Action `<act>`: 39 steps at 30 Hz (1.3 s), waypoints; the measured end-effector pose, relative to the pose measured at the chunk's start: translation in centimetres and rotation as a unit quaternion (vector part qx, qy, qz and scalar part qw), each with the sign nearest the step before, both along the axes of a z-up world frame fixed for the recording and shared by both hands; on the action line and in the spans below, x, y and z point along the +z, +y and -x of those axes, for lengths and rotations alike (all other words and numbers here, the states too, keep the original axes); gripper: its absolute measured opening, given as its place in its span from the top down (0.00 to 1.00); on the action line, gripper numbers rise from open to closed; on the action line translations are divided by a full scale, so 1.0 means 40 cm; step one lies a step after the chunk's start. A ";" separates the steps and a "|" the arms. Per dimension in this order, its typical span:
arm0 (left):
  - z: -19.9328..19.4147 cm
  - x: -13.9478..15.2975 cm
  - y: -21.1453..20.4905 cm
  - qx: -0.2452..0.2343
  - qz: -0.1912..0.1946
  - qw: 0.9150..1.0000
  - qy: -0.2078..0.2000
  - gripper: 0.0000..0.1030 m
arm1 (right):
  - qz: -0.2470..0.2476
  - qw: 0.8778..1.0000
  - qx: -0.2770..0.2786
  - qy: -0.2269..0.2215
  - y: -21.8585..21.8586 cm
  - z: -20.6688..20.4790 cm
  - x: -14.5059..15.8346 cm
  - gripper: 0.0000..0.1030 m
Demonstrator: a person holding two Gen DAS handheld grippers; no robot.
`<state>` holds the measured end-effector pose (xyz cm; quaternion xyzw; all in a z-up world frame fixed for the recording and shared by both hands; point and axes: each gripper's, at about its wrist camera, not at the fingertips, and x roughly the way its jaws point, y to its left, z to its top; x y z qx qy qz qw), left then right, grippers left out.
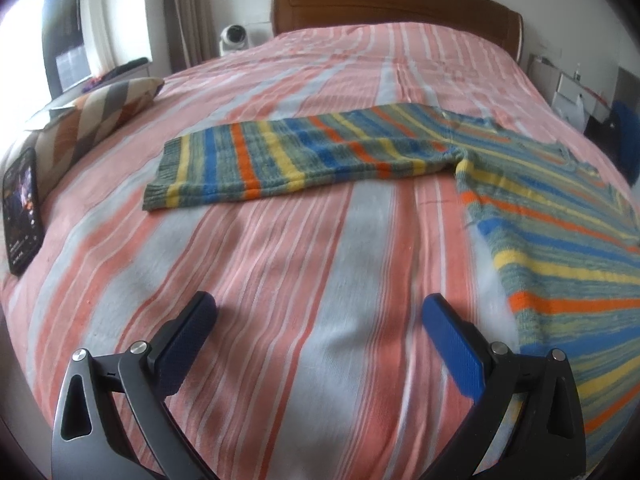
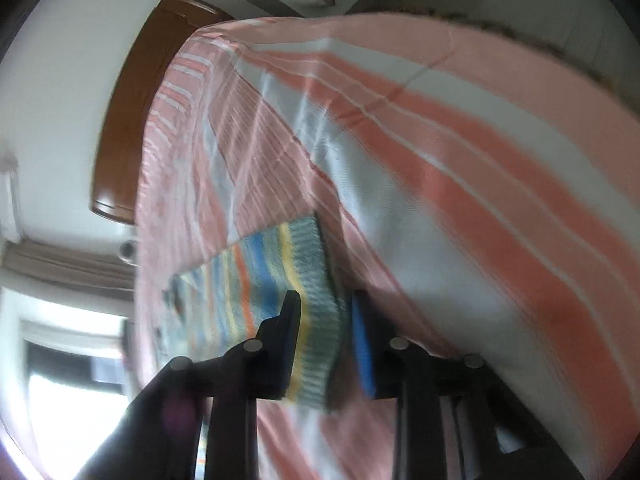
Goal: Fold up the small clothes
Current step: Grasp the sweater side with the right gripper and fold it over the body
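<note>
A bed (image 1: 280,264) with a coral, grey and white striped cover fills a pale-walled bedroom, its curved wooden headboard (image 1: 396,4) against the far wall. Spread flat on the cover lies a striped knit sweater (image 1: 532,216), its bands green-grey, blue, yellow and orange, one sleeve (image 1: 280,160) stretched straight out to the left and ending in a ribbed cuff.

The left wrist view takes in the whole scene: the left gripper (image 1: 320,316) hangs over bare cover just left of the sweater's body, its jaws spread wide with nothing between them, the blue pads textured and the arms black with silver pins. A patterned pillow (image 1: 104,116) and a dark phone (image 1: 22,212) rest at the bed's left edge, a small white camera (image 1: 235,38) stands beside the headboard, and a bright window (image 1: 24,28) with a curtain (image 1: 192,8) lights the corner.

The right wrist view, tilted and blurred, shows none of those items clearly. There the right gripper (image 2: 326,300) sits at the other sleeve's ribbed cuff (image 2: 320,304), whose edge lies between a dark finger and a blue pad; the jaws stand partly apart, and whether they pinch the knit cannot be told. The headboard, the window and long stripes of cover sweep past behind.
</note>
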<state>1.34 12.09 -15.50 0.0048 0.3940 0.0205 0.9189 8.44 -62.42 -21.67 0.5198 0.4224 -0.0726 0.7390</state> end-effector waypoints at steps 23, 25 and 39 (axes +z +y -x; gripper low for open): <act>-0.012 -0.008 0.003 -0.001 0.010 1.000 -0.003 0.00 | 0.078 0.928 0.323 -0.170 0.916 -0.453 0.423 0.41; -0.010 -0.008 0.004 -0.001 0.012 1.000 -0.003 0.00 | 0.041 0.929 0.322 -0.176 0.943 -0.448 0.385 0.39; -0.006 -0.011 -0.007 0.008 -0.005 1.000 -0.006 0.00 | 0.166 0.938 0.291 -0.089 0.686 -0.269 0.237 0.39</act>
